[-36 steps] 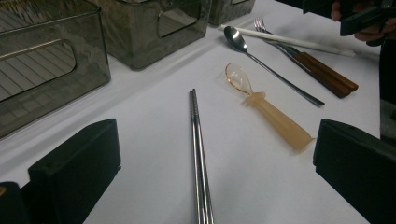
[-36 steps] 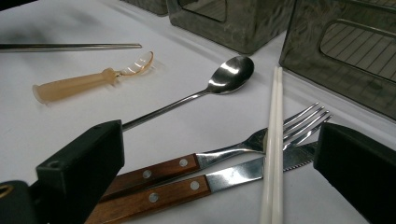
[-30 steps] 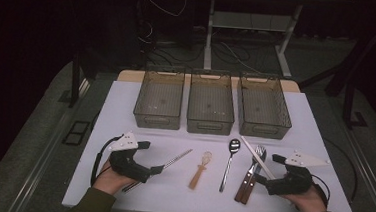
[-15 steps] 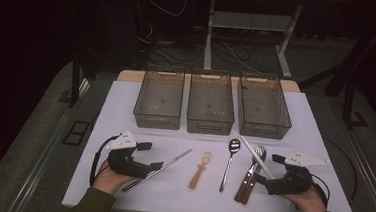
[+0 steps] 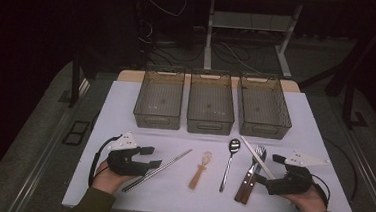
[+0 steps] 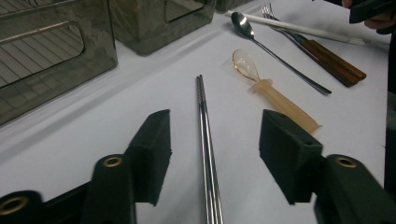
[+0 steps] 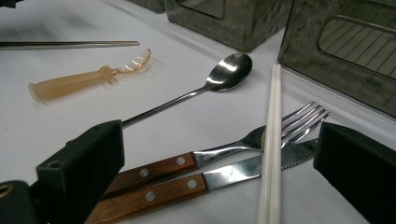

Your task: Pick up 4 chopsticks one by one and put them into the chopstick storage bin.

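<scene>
The metal chopsticks [image 6: 205, 140] lie as a pair on the white table [image 5: 126, 106], at its front left, running straight between the jaws of the left gripper [image 6: 212, 149]; these jaws have just been closing, but a gap remains on both sides, so the pads do not press yet; I judge the gripper is lined up along the sticks to pinch them together. The right gripper [image 7: 215, 163] stands spread wide over the white chopsticks [image 7: 272, 140], which rest across the fork [image 7: 261, 135] and the knife [image 7: 224, 175]; it grasps nothing. Between the two hands lie an amber plastic spoon [image 5: 199, 169] and a steel spoon [image 5: 229, 161], both apart from the metal pair, so nothing blocks the lift. Three grey bins [image 5: 209, 125] wait behind.
</scene>
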A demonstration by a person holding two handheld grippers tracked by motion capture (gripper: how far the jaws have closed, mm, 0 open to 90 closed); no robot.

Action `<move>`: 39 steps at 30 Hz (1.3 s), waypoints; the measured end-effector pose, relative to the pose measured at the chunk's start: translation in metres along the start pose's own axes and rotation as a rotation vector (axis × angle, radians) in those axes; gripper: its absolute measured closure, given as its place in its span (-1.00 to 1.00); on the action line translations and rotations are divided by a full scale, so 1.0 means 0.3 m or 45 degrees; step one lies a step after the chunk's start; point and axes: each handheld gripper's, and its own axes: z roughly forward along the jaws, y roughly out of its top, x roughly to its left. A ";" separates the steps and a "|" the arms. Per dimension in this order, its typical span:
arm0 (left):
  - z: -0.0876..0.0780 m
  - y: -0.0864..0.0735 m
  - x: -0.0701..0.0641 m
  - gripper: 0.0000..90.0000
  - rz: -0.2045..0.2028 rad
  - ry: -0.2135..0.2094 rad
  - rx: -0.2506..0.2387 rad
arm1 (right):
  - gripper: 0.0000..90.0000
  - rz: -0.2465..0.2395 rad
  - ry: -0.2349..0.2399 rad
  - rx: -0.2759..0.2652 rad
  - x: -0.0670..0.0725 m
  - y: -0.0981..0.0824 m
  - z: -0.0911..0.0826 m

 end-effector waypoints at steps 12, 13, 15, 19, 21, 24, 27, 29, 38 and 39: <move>0.014 -0.007 -0.001 0.44 0.012 0.013 0.128 | -0.95 0.001 -0.005 0.006 0.000 -0.001 0.001; 0.014 -0.007 -0.001 0.48 0.012 0.013 0.128 | -0.95 0.000 -0.004 0.007 0.000 -0.001 0.001; 0.018 -0.008 -0.003 0.55 0.013 0.009 0.150 | -0.95 0.001 -0.004 0.009 0.000 -0.001 0.002; 0.025 -0.013 -0.002 0.67 0.011 0.016 0.197 | -0.95 -0.001 -0.005 0.009 0.000 -0.001 0.002; 0.027 -0.015 -0.001 0.71 0.012 0.019 0.221 | -0.95 0.001 -0.004 0.009 0.000 -0.001 0.001; 0.032 -0.019 -0.002 0.73 0.021 0.019 0.257 | -0.95 0.001 -0.005 0.008 0.000 -0.001 0.001; 0.037 -0.022 -0.003 0.75 0.031 0.021 0.291 | -0.95 0.000 -0.005 0.009 0.000 -0.001 0.001; 0.040 -0.024 -0.003 0.76 0.038 0.022 0.308 | -0.95 -0.001 -0.006 0.008 0.000 -0.001 0.001; 0.049 -0.030 -0.004 0.82 0.059 0.022 0.353 | -0.95 0.001 -0.010 0.010 0.000 -0.001 0.000; 0.051 -0.032 -0.006 0.82 0.052 0.019 0.348 | -0.95 0.002 -0.011 0.009 0.000 -0.001 0.001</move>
